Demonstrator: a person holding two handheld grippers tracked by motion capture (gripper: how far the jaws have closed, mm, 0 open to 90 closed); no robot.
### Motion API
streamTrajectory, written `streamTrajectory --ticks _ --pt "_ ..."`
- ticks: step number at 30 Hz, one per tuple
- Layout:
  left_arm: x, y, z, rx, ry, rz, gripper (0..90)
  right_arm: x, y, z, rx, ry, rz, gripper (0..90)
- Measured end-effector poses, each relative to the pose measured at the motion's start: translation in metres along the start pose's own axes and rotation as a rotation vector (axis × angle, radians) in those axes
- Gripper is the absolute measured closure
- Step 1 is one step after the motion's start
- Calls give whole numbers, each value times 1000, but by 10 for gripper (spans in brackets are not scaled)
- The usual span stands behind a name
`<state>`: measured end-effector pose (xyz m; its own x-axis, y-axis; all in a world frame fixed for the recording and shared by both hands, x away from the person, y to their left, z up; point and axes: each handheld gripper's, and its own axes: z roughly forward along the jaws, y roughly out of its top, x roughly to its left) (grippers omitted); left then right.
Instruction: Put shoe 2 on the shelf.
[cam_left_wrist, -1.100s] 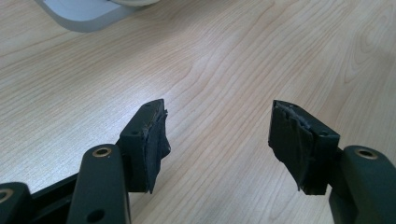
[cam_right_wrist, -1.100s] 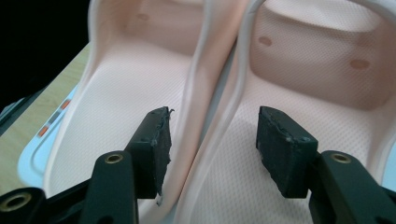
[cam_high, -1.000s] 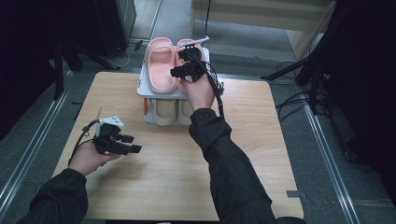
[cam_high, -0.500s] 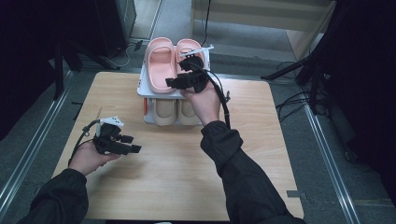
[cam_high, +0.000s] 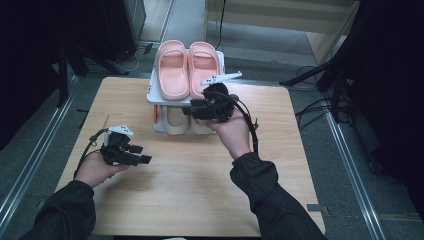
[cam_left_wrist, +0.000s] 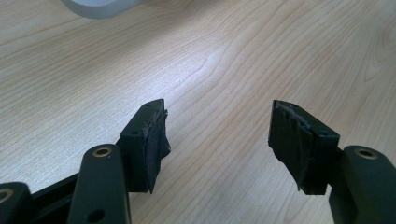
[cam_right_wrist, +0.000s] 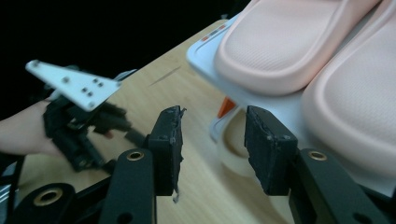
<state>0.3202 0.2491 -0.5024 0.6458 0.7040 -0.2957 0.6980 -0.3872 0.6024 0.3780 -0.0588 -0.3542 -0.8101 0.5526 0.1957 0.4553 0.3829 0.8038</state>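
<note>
Right gripper (cam_high: 192, 107), jaws narrowed to a partial gap and empty, beside the near edge of the two-tier rack (cam_high: 151, 97) bearing pink slippers (cam_high: 186, 67) (cream pair (cam_high: 176, 120) below); a careless approach could nudge the rack; left gripper (cam_high: 142, 155) rests spread apart on the table (cam_high: 200, 190).

You work in a lab-like recording room: a bare wooden table (cam_high: 200, 190) on grey floor, metal floor rails (cam_high: 30, 165) beside it, cables (cam_high: 320, 107) and dark stands around it.
</note>
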Motion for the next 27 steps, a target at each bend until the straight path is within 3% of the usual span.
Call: streamTrajectory --ticks 4,11,20,27 --pt "1 0 1 0 -1 -3 365 4 -18 -8 3 4 -60 575" --pt "-2 1 4 12 -1 2 365 3 -55 -16 26 25 -122 562" --pt "-3 2 8 17 -1 4 365 -6 -99 -16 59 44 -98 543" --pt "-4 2 11 27 0 14 365 -13 -120 -14 78 51 -79 536"
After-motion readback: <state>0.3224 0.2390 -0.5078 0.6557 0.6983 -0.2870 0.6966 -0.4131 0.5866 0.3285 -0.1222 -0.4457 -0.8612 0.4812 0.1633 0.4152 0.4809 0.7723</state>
